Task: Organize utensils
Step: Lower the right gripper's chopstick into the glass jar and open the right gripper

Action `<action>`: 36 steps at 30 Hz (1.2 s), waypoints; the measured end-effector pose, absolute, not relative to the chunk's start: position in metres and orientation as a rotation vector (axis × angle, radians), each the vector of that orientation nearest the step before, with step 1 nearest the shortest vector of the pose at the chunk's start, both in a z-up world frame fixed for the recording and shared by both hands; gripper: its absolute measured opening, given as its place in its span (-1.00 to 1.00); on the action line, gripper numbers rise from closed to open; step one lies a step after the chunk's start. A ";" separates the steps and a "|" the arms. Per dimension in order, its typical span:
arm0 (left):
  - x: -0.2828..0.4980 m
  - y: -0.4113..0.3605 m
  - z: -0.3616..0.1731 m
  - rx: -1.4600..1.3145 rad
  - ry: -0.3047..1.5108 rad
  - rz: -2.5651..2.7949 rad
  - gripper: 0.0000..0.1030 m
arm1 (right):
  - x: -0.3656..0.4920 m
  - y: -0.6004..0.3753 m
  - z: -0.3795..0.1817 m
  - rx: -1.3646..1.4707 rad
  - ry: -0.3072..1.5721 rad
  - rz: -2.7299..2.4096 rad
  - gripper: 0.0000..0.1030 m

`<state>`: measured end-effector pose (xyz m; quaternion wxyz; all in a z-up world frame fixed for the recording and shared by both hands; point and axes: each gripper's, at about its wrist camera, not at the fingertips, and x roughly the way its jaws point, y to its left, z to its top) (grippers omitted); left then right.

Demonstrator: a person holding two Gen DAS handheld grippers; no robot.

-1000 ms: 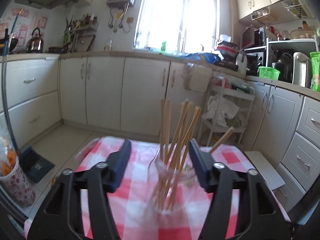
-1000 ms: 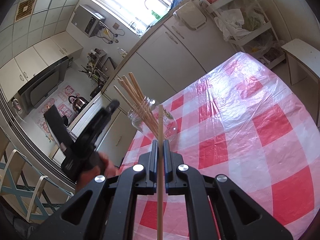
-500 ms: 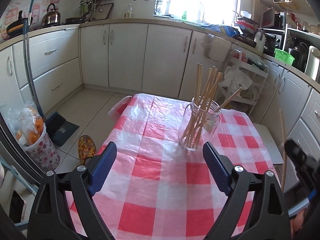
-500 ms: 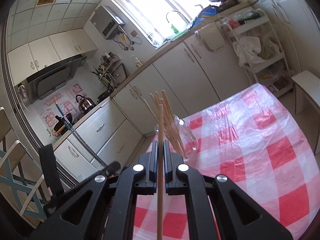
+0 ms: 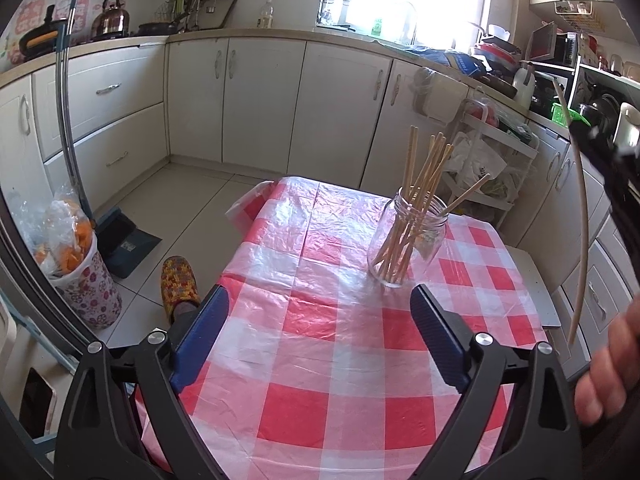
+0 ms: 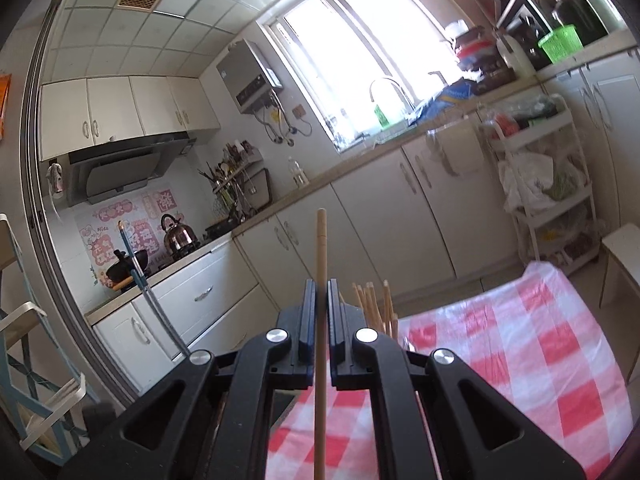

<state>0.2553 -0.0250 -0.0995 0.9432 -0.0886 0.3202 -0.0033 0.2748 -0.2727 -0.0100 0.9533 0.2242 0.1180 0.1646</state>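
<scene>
The right gripper (image 6: 319, 288) is held about level, jaws clamped on a thin wooden chopstick (image 6: 321, 320). The left gripper (image 5: 320, 300) is angled down at the clear glass jar (image 5: 406, 240) on the desk (image 5: 320, 360), jaws just spread wide, nothing between.

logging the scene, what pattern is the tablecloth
Red and white checks on the tablecloth, clearest in the left wrist view.

The chopstick (image 6: 320, 360) runs off the bottom edge (the jar mostly hidden).

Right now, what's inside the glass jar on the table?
The glass jar holds a bundle of wooden chopsticks leaning out past its rim, nothing else visible through the glass. The right wrist view shows only their tips.
</scene>
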 end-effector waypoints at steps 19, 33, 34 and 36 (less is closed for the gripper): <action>0.290 0.003 -0.134 -0.326 0.717 -0.012 0.72 | 0.410 -0.231 -0.030 0.334 0.117 0.176 -0.88; 0.304 0.014 -0.153 -0.386 0.746 -0.030 0.72 | 0.418 -0.213 -0.075 0.192 0.111 0.094 -0.88; 0.303 0.013 -0.153 -0.384 0.746 -0.035 0.72 | 0.420 -0.214 -0.076 0.201 0.118 0.096 -0.88; 0.302 0.012 -0.151 -0.382 0.741 -0.041 0.72 | 0.422 -0.219 -0.076 0.230 0.125 0.101 -0.88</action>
